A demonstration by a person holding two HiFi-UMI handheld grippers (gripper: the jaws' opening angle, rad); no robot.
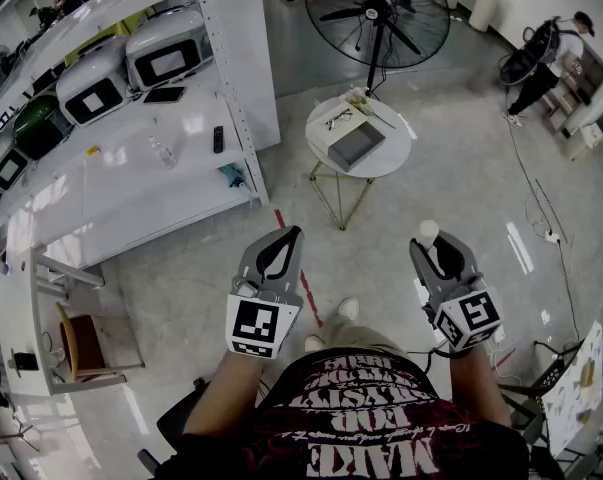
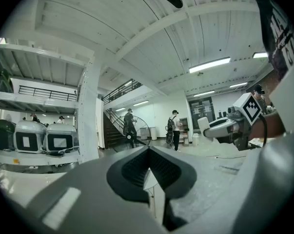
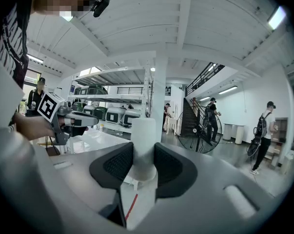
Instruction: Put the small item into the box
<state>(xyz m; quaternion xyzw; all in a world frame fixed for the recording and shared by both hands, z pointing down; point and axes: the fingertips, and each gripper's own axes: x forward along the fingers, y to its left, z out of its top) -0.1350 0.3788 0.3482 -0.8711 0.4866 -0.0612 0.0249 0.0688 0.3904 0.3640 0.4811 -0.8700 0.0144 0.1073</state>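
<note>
R gripper [image 1: 428, 242]: fingers [image 3: 168, 165] clamped on a small white cylinder [image 1: 428, 232], one pad on each side. The cylinder's pale end sticks out past the fingertips. It's held in the air over the floor [image 1: 451, 168], on the near side of the round white surface [image 1: 319, 118] and well apart from it.

L gripper [image 1: 289, 236]: fingers together, nothing btwn them. It's roughly level, beside the R gripper and apart from it, also over the floor.

Open grey box [image 1: 356, 146] sits on the surface, approx centre, slightly toward the near edge, mouth up. Small bits lie by the far edge, too small to name. Sth like a pair of glasses [image 1: 339, 120] lies just beside the box, toward the left edge.

Big floor fan [image 1: 378, 13] stands beyond the surface. White shelving [image 1: 231, 88] at left, w/ boxy appliances [image 1: 166, 58] on top.
</note>
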